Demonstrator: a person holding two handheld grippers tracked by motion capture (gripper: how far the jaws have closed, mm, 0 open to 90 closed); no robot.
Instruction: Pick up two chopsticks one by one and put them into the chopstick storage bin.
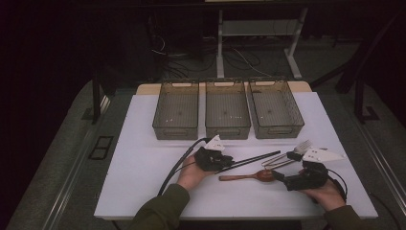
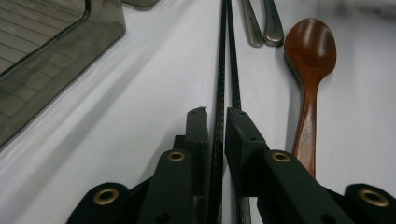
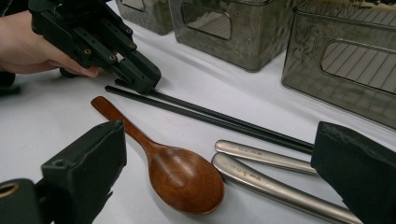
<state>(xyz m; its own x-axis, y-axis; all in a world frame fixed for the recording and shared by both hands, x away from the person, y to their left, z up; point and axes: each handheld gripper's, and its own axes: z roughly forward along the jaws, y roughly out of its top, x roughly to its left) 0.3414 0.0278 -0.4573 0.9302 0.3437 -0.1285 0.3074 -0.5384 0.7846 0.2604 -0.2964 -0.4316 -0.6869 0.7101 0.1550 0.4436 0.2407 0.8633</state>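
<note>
My left gripper (image 1: 228, 164) (image 2: 216, 113) (image 3: 142, 81) lies low on the white table, shut on a pair of black chopsticks (image 1: 258, 158) (image 2: 227, 56) (image 3: 210, 116) near their ends. The sticks run rightward from the jaws across the table. Just in front of them rests a brown wooden spoon (image 1: 244, 177) (image 2: 310, 51) (image 3: 182, 179), bowl to the right. My right gripper (image 1: 279, 177) (image 3: 217, 135) is open wide, its jaws standing either side of the spoon's bowl and of two metal cutlery handles (image 1: 282, 159) (image 2: 264, 23) (image 3: 261, 156), touching neither.
Three smoky see-through bins (image 1: 175, 130) (image 1: 227, 130) (image 1: 277, 130) stand in a row at the back of the white tabletop (image 1: 143, 167). A fork head (image 1: 301, 145) shows beside the right gripper's grey plate. Dark floor and table legs lie beyond.
</note>
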